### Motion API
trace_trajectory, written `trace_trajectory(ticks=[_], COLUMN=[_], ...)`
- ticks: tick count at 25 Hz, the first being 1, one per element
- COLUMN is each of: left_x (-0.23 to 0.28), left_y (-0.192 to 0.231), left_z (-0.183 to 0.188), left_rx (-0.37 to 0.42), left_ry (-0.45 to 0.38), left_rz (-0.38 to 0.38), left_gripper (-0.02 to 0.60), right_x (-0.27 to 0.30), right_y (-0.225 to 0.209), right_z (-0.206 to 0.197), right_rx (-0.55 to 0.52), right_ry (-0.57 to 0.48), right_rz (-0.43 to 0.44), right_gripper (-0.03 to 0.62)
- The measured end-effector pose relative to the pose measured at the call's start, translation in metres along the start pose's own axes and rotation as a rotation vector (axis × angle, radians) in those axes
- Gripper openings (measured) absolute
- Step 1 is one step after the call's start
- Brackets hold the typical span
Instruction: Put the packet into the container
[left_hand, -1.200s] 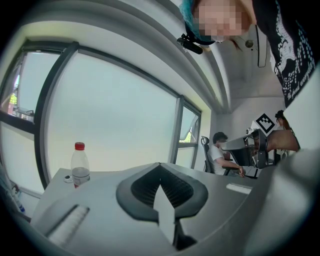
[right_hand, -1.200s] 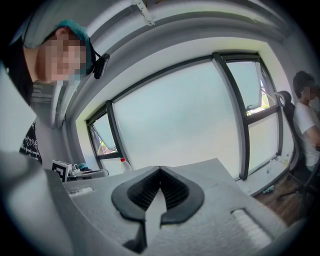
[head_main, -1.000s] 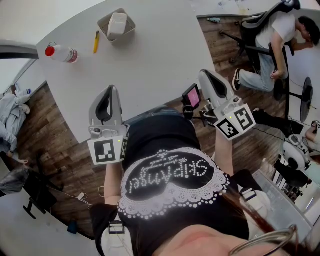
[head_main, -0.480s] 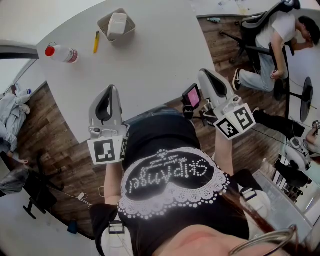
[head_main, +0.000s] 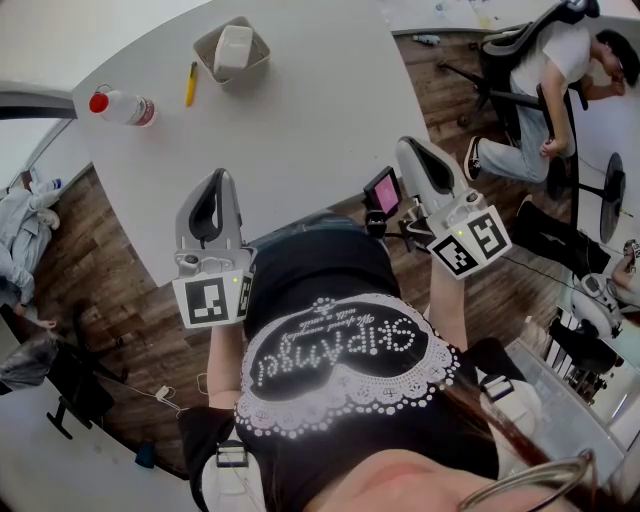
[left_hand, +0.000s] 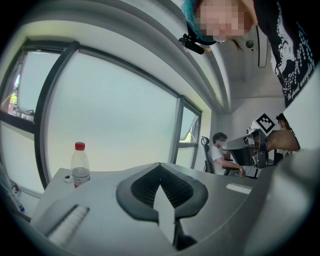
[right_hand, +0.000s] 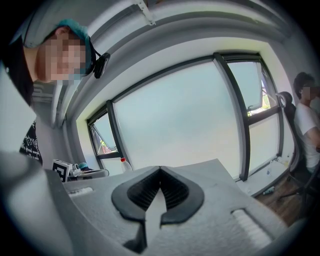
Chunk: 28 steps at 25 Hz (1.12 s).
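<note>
Nothing has shifted: my left gripper (head_main: 222, 182) and right gripper (head_main: 408, 150) hang closed and empty, lower centre. The packet (head_main: 235, 48) seems already inside the container (head_main: 204, 46), upper left. I judge only withdrawal remains.

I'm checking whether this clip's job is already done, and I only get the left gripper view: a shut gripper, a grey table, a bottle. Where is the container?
Observer: In the head view the container stands at the far end of the table, to the right of the bottle and outside your frame.
Operator: Is anything in it?
Observer: Yes, a white packet lies inside it.
Operator: Is the right gripper holding something?
Observer: No. In its own view the right gripper is shut, with nothing between its jaws.
</note>
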<state>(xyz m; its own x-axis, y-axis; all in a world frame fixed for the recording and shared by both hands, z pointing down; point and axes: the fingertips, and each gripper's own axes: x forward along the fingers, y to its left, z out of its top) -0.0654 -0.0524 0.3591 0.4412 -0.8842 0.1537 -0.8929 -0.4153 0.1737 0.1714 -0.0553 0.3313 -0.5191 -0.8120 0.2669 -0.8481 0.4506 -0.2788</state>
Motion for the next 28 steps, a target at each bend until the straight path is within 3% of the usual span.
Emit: trace_trajectory(ticks=[28], left_x=[-0.0015], left_y=[0.0051], left_z=[-0.0022], left_rx=[-0.024], left_ry=[0.005], left_rz=[0.013], left_gripper=[0.003], right_x=[0.0025], right_y=[0.0025], right_z=[-0.0016], right_rx=[-0.011], right_ry=[0.023], right_rz=[0.005], right_gripper=[-0.003])
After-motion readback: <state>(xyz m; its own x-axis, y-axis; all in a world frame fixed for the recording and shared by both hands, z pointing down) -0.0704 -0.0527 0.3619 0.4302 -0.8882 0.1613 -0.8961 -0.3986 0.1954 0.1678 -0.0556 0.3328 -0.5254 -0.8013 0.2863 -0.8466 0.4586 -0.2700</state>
